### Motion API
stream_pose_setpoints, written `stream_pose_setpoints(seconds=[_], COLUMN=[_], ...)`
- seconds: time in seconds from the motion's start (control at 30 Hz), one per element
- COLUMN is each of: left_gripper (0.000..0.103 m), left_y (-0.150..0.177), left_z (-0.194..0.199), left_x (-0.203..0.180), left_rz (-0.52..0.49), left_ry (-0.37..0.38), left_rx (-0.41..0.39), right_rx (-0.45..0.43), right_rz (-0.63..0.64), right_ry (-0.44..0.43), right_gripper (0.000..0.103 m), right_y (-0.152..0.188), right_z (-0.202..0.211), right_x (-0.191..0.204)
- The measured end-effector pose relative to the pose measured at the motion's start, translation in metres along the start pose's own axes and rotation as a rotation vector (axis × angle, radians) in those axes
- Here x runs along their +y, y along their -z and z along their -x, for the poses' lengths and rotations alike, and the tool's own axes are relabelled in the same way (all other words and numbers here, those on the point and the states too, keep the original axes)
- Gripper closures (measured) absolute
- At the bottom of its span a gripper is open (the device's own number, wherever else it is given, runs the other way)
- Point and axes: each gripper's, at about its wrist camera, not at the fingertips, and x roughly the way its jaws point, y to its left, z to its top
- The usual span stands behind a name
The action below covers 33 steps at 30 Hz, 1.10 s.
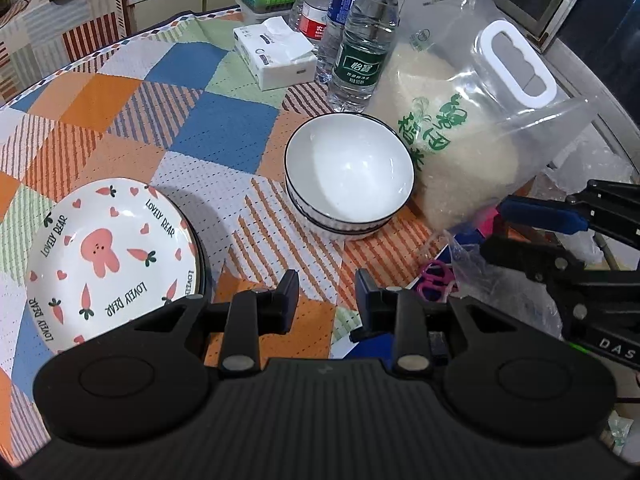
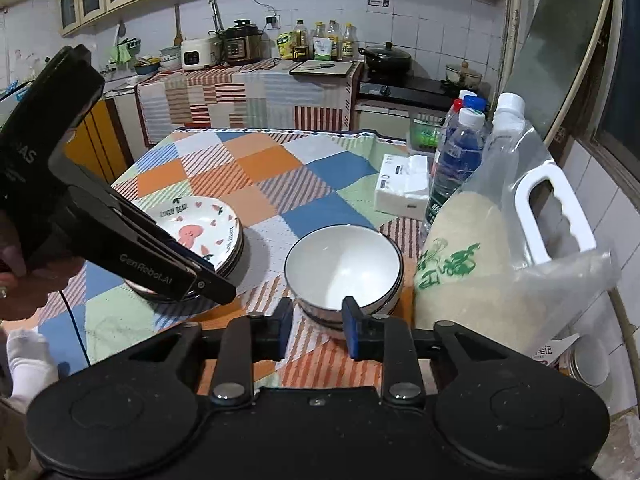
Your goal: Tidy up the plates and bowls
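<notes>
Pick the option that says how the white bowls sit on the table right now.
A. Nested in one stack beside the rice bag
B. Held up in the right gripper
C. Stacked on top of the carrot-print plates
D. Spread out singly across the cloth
A: the white bowls sit nested in one stack on the checked cloth, right beside the rice bag, apart from the plates, and the right gripper is open and empty.
</notes>
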Motion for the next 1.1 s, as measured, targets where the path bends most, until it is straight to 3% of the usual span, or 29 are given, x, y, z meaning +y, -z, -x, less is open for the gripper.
stream_pose_setpoints(seconds=[0.07,0.2,0.33,0.43,0.53,0.63,0.77,0.97,1.1], left_gripper=[0.068,0.065,0.065,0.06,0.047,0.041,0.039,0.034,0.034], left_y=[0.005,0.015,0.024,0.029,0.03,0.023,0.011,-0.011,-0.024], left_z=[0.001,-0.001,-0.007,-0.01,-0.008,-0.011,-0.026,-0.067,-0.098], left_x=[0.002,0.004,0.015,0.018,0.028,0.047,0.063,0.07,0.067], left_rz=[0.001,-0.027,0.009,-0.009,0.026,0.153,0.266,0.316,0.31], left_ry=[0.007,-0.052,-0.025,-0.034,0.018,0.1,0.141,0.166,0.088], left_rx=[-0.01,-0.018,-0.022,-0.077,-0.182,-0.221,-0.218,-0.186,-0.131], right_rx=[0.001,-0.002,-0.013,-0.007,0.029,0.071,0.103,0.127,0.136], right_rz=[0.001,-0.01,-0.018,-0.044,-0.042,-0.06,-0.127,-0.217,-0.304], right_ry=[-0.004,-0.083,-0.116,-0.115,-0.088,-0.051,-0.055,-0.041,-0.028], right_gripper=[0.057,0.057,0.055,0.04,0.039,0.038,0.033,0.032,0.031], right_y=[0.006,0.019,0.032,0.04,0.047,0.051,0.053,0.055,0.055], right_z=[-0.001,-0.007,-0.018,-0.034,-0.057,-0.079,-0.103,-0.137,-0.156], right_x=[0.003,0.005,0.01,0.01,0.009,0.005,-0.005,-0.021,-0.022])
